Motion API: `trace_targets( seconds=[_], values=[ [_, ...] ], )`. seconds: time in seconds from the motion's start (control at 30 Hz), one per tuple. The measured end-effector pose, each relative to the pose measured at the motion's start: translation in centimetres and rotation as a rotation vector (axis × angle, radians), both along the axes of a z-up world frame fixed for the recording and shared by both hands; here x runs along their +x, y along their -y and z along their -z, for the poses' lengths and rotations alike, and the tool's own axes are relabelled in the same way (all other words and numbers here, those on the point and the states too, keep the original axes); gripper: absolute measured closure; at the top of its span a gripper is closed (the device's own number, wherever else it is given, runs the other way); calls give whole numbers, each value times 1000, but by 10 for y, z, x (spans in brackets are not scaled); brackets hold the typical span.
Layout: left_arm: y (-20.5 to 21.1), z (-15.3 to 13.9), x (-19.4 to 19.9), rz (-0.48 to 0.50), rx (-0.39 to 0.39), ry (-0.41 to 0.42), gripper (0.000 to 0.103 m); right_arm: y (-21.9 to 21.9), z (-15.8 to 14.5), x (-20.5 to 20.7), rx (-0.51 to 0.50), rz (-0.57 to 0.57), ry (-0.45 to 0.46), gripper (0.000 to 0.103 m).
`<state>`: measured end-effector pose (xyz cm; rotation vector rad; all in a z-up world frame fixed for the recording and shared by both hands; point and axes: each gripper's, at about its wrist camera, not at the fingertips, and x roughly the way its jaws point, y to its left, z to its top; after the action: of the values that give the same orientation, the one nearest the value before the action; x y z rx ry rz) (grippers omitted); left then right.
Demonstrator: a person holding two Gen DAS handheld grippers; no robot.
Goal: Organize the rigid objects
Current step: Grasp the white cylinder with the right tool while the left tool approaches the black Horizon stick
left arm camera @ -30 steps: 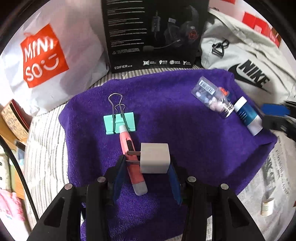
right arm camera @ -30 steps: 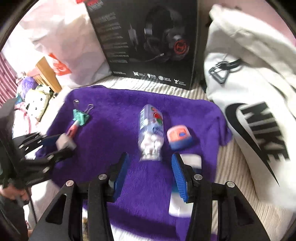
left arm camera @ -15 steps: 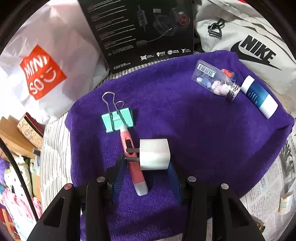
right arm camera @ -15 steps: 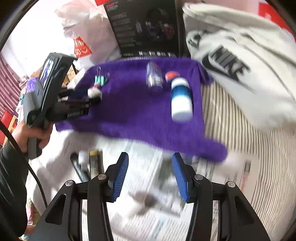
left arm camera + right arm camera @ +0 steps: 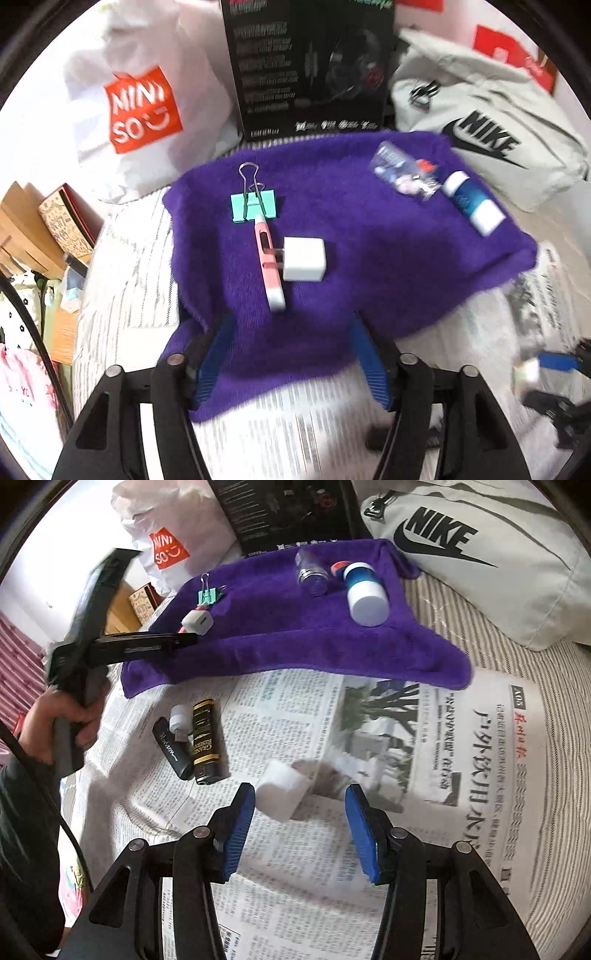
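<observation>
The white cube (image 5: 282,794) is seen on the newspaper (image 5: 406,738), just beyond the right hand-held gripper (image 5: 299,830) and nearer its left pad; its jaws stand apart, empty. The left hand-held gripper (image 5: 291,360), just opened, holds nothing; the white charger (image 5: 304,259) lies on the purple towel (image 5: 388,258).

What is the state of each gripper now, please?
Left gripper: open, jaws just widened, white charger released.
Right gripper: open, holding nothing.

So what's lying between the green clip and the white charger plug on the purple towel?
A pink utility knife runs from the green clip past the white charger plug, whose prongs rest across it. The left wrist view shows it.
</observation>
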<state>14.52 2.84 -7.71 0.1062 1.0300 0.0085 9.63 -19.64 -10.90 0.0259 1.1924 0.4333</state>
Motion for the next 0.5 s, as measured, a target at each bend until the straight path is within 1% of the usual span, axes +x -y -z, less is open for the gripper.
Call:
trace_targets(
  seconds=[0.1,0.23,0.3,0.33,0.37,0.43,0.5],
  values=[
    [5,-7,-24,25,-25,12,38,-8,3,0,3,0,0,51],
    [13,1,-52,52,-49,-2,38,-17,14,4,-64,5,6,52],
    [18,8,-68,80,-76,-20,38,-20,13,5,-81,3,35,59],
    [19,10,-74,85,-80,-25,38,-22,14,6,-94,-7,34,62],
    [21,15,-80,83,-80,-39,38,-22,14,5,-105,-15,35,62],
    [21,19,-88,48,-87,-56,38,-21,13,5,-133,-15,43,62],
    [18,23,-88,28,-142,-61,38,-17,12,6,-167,-3,49,62]
  ],
)
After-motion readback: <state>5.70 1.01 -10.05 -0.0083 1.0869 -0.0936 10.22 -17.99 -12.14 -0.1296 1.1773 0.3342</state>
